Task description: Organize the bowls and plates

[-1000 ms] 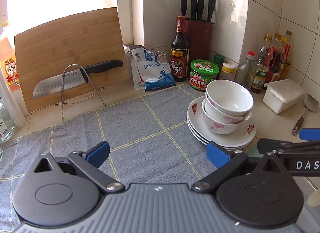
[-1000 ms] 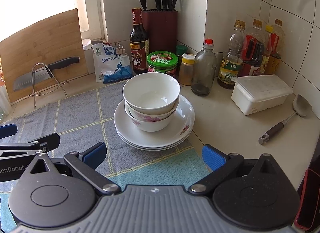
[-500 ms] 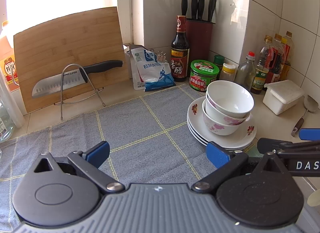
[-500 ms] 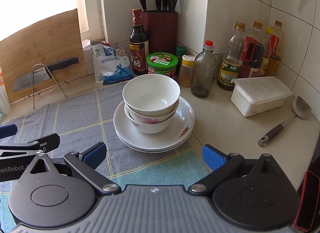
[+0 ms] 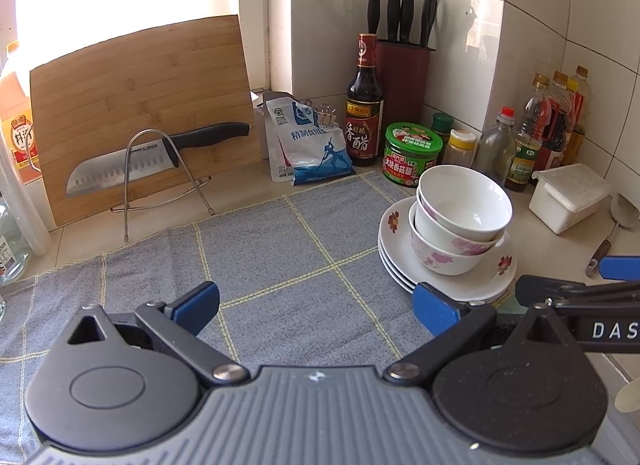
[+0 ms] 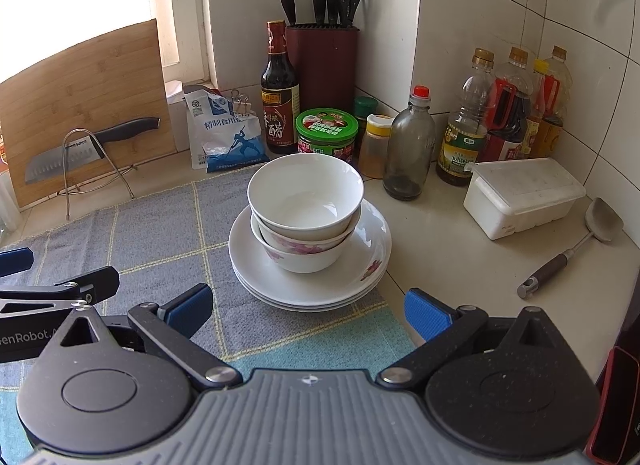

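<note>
A grey checked cloth (image 5: pixel 280 249) covers much of the table (image 6: pixel 452 249), reaching toward its back edge. At the cloth's right edge sits a stack of plates (image 6: pixel 362 281), partly overhanging onto bare table. Two bowls (image 6: pixel 306 201) nest in the middle of the top plate, a plain white one inside a flowered one. The left gripper (image 5: pixel 316 303) hovers over the cloth, fingers released and empty. The right gripper (image 6: pixel 308 307) hangs just in front of the plates, fingers spread wide, grasping nothing.
</note>
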The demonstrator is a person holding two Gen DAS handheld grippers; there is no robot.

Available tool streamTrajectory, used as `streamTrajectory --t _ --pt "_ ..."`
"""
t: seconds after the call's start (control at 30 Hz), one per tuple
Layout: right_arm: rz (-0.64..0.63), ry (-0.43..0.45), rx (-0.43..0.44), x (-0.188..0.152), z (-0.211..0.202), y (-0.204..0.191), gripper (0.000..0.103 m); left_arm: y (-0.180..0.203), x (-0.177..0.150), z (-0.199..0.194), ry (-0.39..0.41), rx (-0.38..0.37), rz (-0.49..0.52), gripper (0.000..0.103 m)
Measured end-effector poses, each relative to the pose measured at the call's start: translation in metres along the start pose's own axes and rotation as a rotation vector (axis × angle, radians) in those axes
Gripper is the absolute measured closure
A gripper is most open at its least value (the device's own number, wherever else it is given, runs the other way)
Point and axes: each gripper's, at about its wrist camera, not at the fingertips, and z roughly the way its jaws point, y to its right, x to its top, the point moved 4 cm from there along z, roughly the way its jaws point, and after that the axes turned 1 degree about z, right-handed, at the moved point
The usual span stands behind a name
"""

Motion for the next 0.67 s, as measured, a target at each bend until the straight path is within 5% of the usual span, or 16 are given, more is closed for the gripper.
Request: streamTrajectory --t 0.67 --pt "-0.006 0.006 0.000 0.0012 -0.0005 -0.0006 0.000 0.0010 0.0002 -0.0008 -0.003 0.004 -0.002 0.001"
